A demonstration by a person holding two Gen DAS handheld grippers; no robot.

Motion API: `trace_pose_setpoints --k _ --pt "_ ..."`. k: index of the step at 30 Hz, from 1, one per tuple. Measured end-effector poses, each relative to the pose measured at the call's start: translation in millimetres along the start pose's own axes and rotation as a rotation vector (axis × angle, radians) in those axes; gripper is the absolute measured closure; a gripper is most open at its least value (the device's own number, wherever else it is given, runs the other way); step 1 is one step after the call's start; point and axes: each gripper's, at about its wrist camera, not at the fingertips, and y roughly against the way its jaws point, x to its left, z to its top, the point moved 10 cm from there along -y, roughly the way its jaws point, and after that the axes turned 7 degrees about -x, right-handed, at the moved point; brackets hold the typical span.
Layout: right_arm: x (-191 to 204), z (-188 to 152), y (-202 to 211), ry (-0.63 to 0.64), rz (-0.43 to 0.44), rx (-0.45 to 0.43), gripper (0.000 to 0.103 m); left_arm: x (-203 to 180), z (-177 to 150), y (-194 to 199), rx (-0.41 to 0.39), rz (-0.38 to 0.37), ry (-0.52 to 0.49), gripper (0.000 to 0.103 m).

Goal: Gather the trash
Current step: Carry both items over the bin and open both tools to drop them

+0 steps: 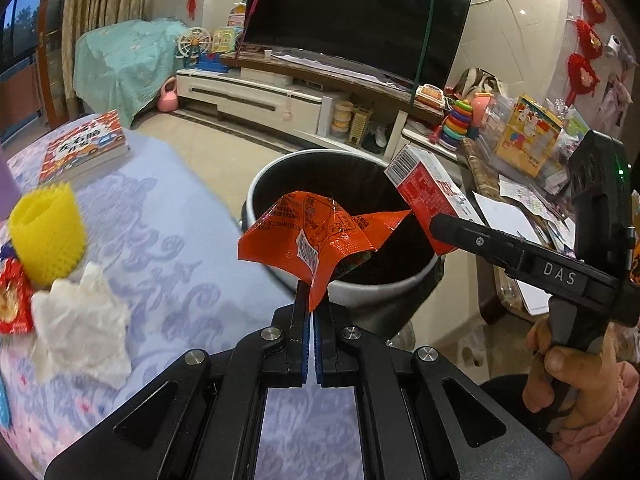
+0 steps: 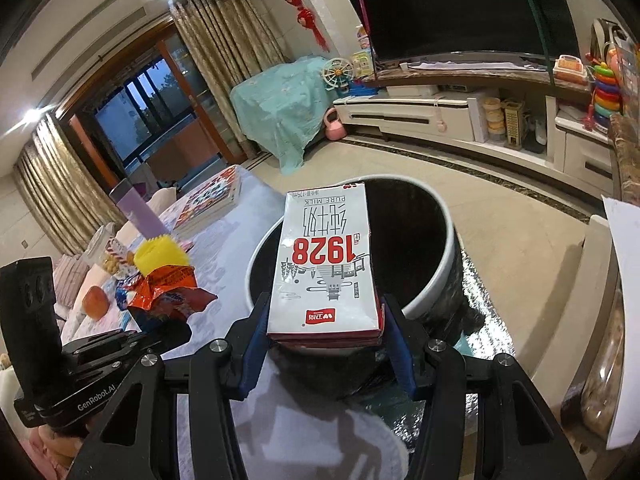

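Note:
My left gripper (image 1: 313, 300) is shut on an orange snack wrapper (image 1: 316, 236) and holds it over the near rim of the round trash bin (image 1: 276, 168). My right gripper (image 2: 324, 320) is shut on a red and white milk carton (image 2: 326, 264), held over the bin (image 2: 444, 232). The carton (image 1: 428, 192) and the right gripper's finger (image 1: 480, 240) show at the right of the left wrist view. The left gripper with its wrapper (image 2: 168, 288) shows at the left of the right wrist view.
On the blue-patterned table (image 1: 168, 248) lie a crumpled white tissue (image 1: 84, 320), a yellow foam net (image 1: 48, 236), a red snack packet (image 1: 12, 300) and a book (image 1: 84, 148). A purple bottle (image 2: 136, 212) stands further back. A cluttered side table (image 1: 520, 200) stands right of the bin.

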Motion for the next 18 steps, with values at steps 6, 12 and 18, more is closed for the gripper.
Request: trace_pose_setpoints --k 6,12,18 --pt "-8 10 -10 0.0 -0.004 0.013 0.049 -9 10 -18 0.009 -0.002 -0.014 0.102" --pt "-13 13 -14 0.002 -0.009 0.022 0.049 -13 14 -32 0.026 0.002 -0.021 0.102" --pt "-16 14 -17 -0.002 -0.015 0.03 0.049 -14 14 -42 0.043 0.007 -0.016 0.102"
